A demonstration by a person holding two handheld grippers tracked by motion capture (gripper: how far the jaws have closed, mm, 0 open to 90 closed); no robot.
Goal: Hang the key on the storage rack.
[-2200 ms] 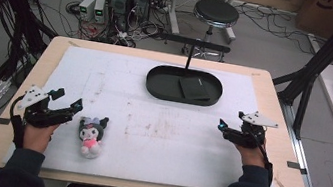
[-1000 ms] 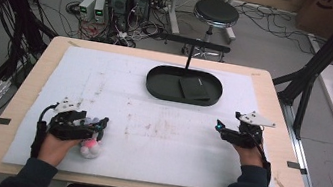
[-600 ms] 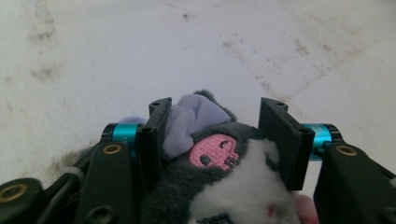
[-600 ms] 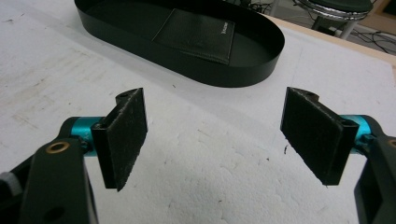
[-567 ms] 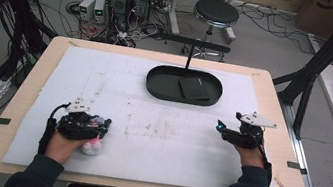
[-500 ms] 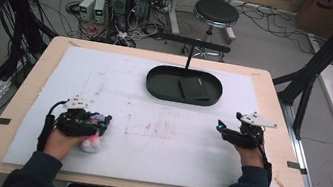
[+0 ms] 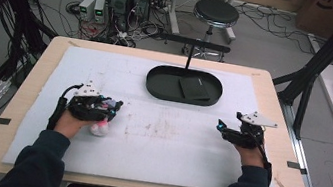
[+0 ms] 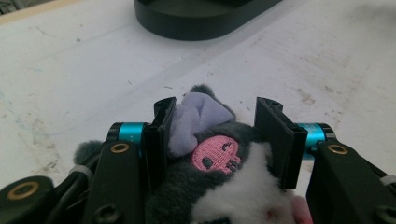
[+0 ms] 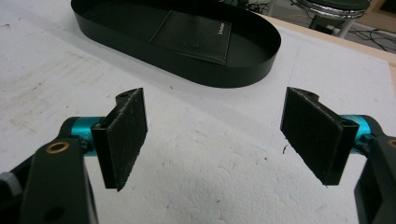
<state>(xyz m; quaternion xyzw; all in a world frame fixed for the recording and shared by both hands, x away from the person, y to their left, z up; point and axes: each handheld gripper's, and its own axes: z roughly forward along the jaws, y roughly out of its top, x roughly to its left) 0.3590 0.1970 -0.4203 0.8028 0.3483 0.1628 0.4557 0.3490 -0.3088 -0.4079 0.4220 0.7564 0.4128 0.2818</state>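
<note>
At the near left of the white mat (image 7: 157,137), the left gripper (image 8: 214,140) is straddling the head of a small plush doll (image 8: 219,182), its jaws set either side and pressing into the grey fur; whether they are fully clamped I cannot tell, though they look nearly closed on it. The doll is lying on the mat under that gripper (image 7: 113,106), well apart from the black oval tray (image 7: 156,83) holding a dark wallet (image 9: 191,35). The right gripper (image 9: 215,140) is hovering with jaws wide apart and empty. A good grasp here probably means squeezing across the firm head rather than the loose lilac ear (image 8: 196,116), then lifting straight up.
</note>
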